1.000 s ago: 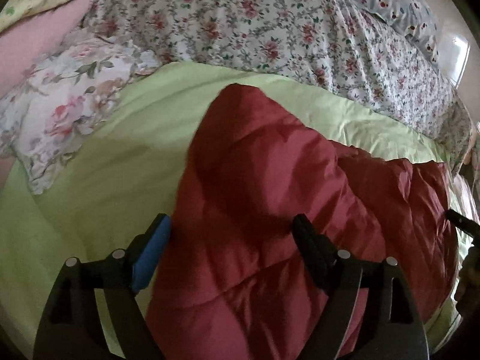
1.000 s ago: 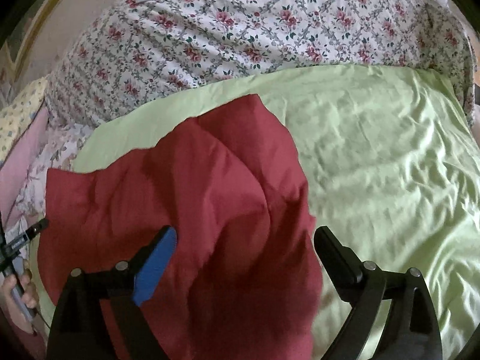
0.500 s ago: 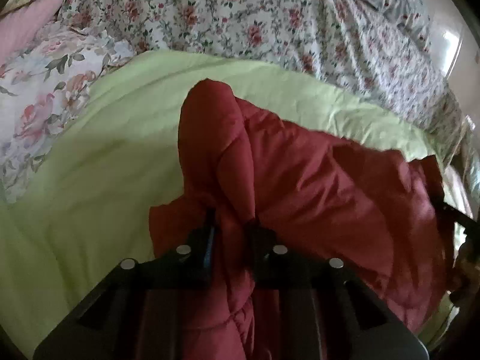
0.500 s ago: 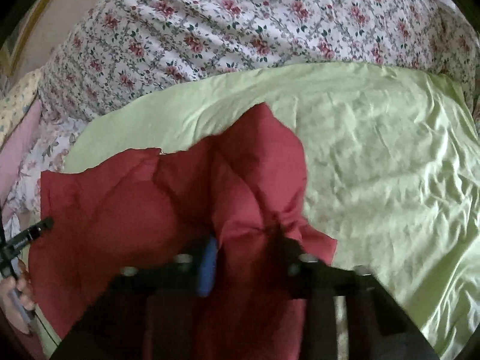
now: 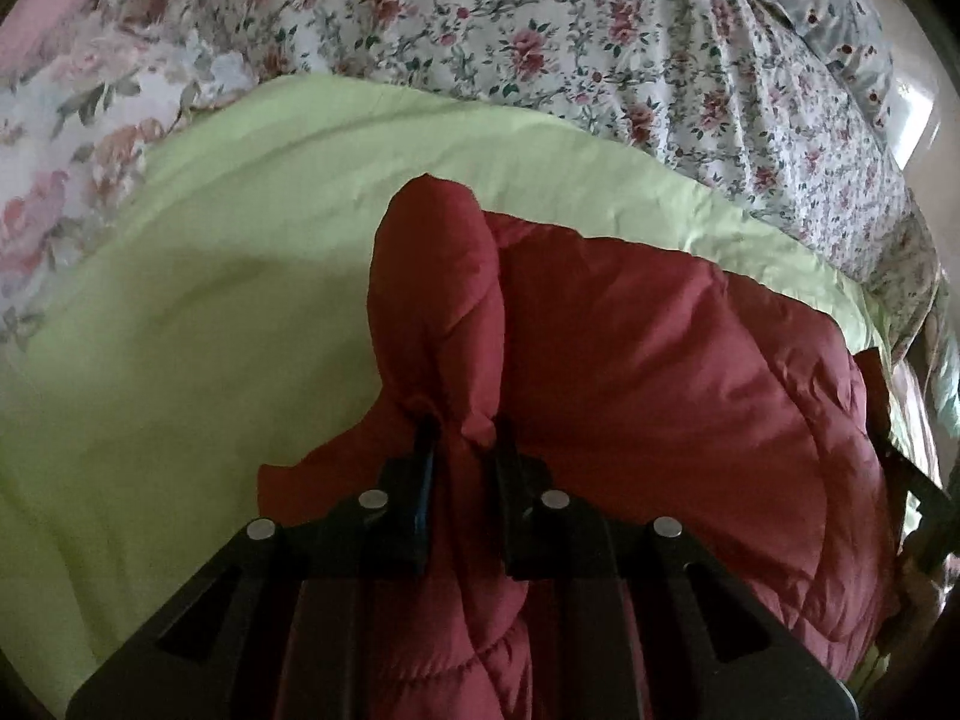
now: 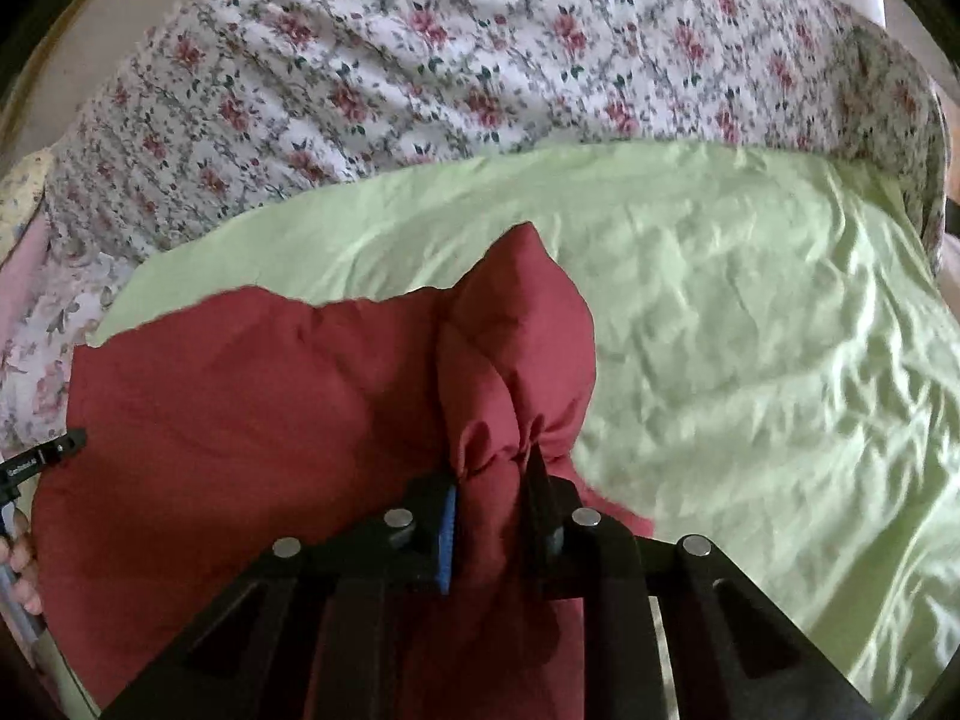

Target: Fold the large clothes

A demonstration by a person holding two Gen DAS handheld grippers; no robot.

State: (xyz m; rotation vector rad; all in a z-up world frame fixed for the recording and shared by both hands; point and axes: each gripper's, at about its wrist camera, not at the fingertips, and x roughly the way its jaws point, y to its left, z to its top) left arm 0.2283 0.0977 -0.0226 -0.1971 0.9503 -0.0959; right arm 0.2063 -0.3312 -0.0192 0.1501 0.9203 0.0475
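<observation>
A dark red padded garment (image 5: 660, 372) lies on a light green sheet (image 5: 198, 336). My left gripper (image 5: 465, 432) is shut on a bunched fold at its left end, which stands up in a ridge ahead of the fingers. In the right wrist view the same red garment (image 6: 240, 408) spreads to the left, and my right gripper (image 6: 495, 462) is shut on a bunched fold at its right end. The other gripper's tip (image 6: 54, 456) shows at the far left edge of the right wrist view.
A floral quilt (image 6: 480, 72) lies heaped along the far side of the bed. A rose-print pillow (image 5: 66, 138) sits at the far left. The green sheet (image 6: 780, 360) stretches rumpled to the right of the garment.
One second ago both grippers were open over the flat garment. Both have since closed on folds of it, and the pinched fabric has bunched up into ridges.
</observation>
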